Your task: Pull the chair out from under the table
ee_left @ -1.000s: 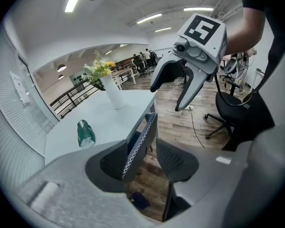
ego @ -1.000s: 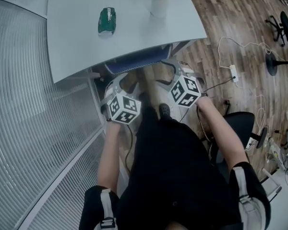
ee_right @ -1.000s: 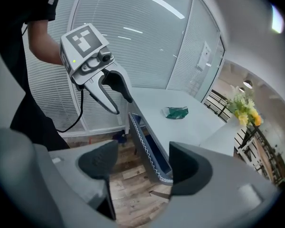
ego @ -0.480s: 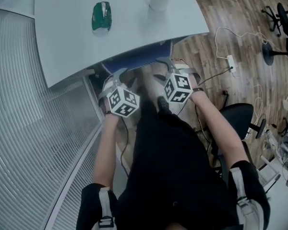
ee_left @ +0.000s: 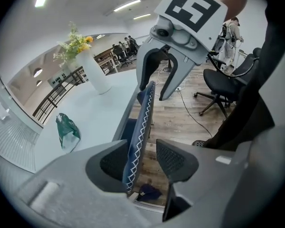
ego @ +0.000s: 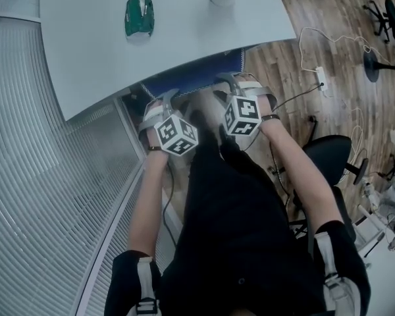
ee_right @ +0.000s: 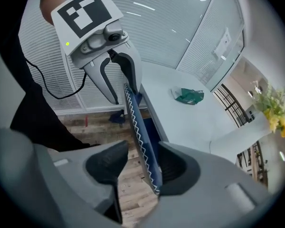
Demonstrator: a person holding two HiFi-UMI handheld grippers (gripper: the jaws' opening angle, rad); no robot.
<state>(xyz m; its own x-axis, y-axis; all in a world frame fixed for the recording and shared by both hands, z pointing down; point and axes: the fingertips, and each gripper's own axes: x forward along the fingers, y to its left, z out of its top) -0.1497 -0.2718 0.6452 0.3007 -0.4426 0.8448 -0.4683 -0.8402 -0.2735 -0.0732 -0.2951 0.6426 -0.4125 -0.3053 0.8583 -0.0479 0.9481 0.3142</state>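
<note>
Fig.: the chair sits tucked under the table with only its blue backrest rim showing. I judge it thin, padded and stiff enough to pull by that top rim. My left gripper straddles it, jaws apart. The right gripper is closing around it, not yet pinching. Both have dropped onto the rim since a second ago.

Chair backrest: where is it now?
Head view, centre: the blue chair backrest lies along the white table's near edge, its top between the left gripper's jaws and the right gripper's closing jaws.
</note>
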